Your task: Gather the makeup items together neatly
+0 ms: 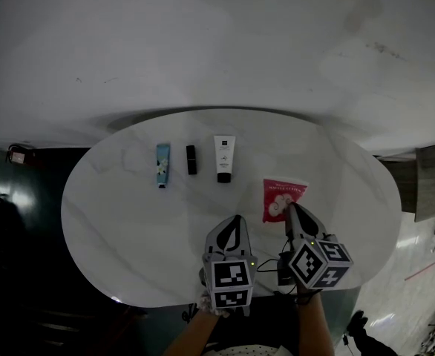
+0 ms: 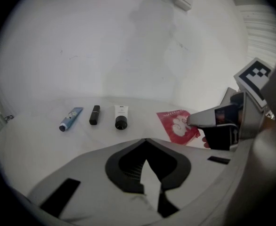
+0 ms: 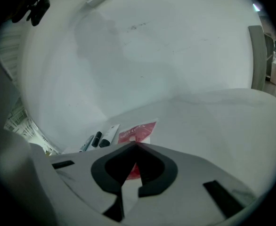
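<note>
The right tongs (image 3: 135, 146) are pinched shut on the near edge of a red sachet (image 1: 283, 196), a flat square packet with pale print, right of centre on the white oval table (image 1: 113, 221). The left tongs (image 2: 146, 140) are closed on nothing, just left of the sachet. Farther back is a neat row: a blue tube (image 1: 162, 164), a small black stick (image 1: 191, 159) and a white tube (image 1: 224, 158) with a black cap.
</note>
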Demonstrator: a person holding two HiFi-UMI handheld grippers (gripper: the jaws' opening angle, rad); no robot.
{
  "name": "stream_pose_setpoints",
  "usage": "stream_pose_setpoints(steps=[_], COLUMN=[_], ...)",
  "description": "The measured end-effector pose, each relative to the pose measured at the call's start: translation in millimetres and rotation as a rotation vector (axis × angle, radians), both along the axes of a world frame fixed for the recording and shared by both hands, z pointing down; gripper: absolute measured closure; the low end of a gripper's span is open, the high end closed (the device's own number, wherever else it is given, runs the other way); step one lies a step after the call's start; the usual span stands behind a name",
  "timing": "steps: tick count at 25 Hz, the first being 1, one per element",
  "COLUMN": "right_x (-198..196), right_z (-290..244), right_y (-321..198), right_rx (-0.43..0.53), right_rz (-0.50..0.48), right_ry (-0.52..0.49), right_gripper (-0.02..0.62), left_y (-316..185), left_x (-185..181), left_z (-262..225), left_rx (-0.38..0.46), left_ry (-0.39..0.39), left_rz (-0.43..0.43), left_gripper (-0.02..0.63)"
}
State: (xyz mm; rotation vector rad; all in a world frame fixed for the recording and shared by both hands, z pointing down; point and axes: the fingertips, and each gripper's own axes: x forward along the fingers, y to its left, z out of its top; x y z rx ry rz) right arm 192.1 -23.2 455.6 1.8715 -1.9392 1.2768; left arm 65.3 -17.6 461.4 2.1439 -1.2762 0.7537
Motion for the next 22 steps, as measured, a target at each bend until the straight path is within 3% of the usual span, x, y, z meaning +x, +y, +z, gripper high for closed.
stream_pose_setpoints(steps=[22], right_x=[4], right_z=[-15], right_y=[-86], right_rx=[0.026], right_rz=[-0.021], right_ry=[0.065], right_gripper=[0.581], left_y=[-41], left_x=[-17], left_z=[-15], left_rx=[0.038], left_ry=[0.040], left_rz=[-0.069], left_gripper=[0.568])
